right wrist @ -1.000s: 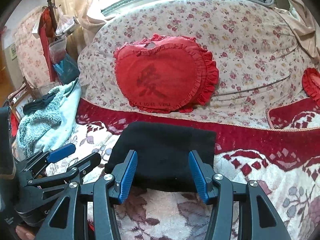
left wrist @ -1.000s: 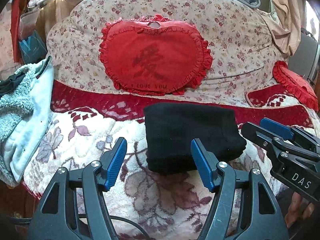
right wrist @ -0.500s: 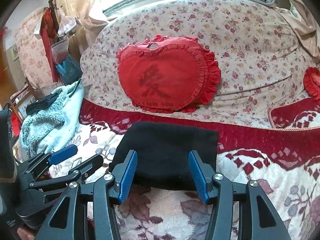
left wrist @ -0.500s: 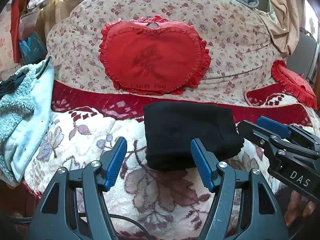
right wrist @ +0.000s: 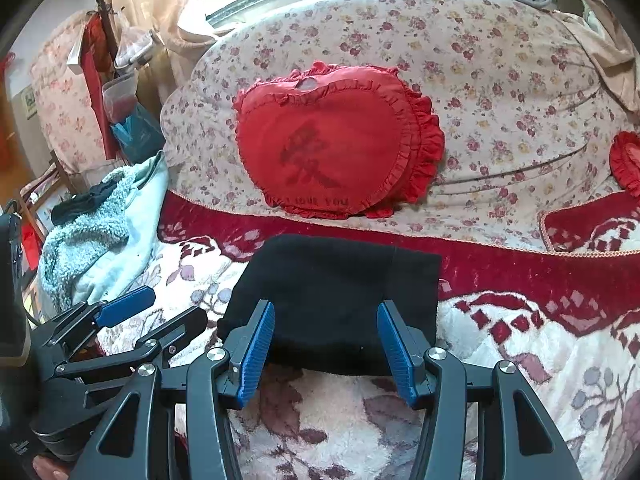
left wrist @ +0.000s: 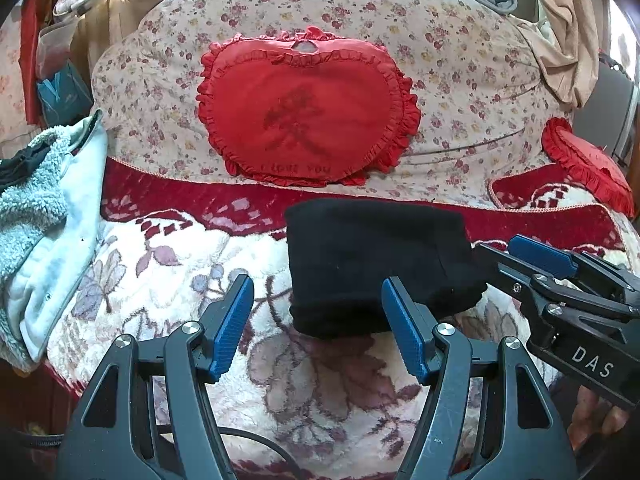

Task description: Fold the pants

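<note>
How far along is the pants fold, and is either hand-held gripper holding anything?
Done, by the look of it: the black pants lie as a compact folded rectangle on the floral blanket, below the red heart pillow. In hand: nothing. The left hand-held gripper and the right hand-held gripper are both open, just short of the near edge. Left: at most tidying that edge.

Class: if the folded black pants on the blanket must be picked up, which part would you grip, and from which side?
Probably the thick near fold edge of the black pants, approached from the front. That edge faces the open right gripper and bundles the layers, so pinching there should keep the stack together.
</note>
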A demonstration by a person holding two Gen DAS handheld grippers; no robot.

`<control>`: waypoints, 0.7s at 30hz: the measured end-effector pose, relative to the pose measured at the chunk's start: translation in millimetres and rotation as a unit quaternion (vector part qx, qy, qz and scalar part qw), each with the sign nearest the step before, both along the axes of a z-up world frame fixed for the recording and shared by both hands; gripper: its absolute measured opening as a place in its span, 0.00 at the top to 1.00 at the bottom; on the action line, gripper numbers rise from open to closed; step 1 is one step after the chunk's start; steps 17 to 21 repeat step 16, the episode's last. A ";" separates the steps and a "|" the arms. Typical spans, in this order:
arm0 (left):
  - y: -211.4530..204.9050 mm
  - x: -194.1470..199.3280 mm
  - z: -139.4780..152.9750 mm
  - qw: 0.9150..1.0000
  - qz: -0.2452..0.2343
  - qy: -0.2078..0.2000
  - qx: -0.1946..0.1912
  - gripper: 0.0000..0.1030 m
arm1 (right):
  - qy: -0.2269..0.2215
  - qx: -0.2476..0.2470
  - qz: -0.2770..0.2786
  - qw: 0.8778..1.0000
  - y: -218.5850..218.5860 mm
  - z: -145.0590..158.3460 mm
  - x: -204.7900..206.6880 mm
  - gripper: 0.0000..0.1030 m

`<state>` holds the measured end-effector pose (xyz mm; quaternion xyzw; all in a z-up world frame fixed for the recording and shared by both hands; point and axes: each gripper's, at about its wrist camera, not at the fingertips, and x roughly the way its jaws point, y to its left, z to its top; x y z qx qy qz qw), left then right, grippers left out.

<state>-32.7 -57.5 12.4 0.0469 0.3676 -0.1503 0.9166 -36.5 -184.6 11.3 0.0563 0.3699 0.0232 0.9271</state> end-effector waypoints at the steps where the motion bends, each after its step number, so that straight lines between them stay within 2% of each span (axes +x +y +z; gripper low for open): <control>1: 0.1 1.7 -0.1 1.000 0.000 0.001 0.000 0.35 | 0.000 0.000 -0.001 1.000 0.1 0.0 0.0 0.50; 21: 2.7 13.5 -8.8 1.000 -0.003 0.014 -0.003 0.35 | 0.014 0.005 0.004 1.000 -7.7 -15.7 4.6 0.50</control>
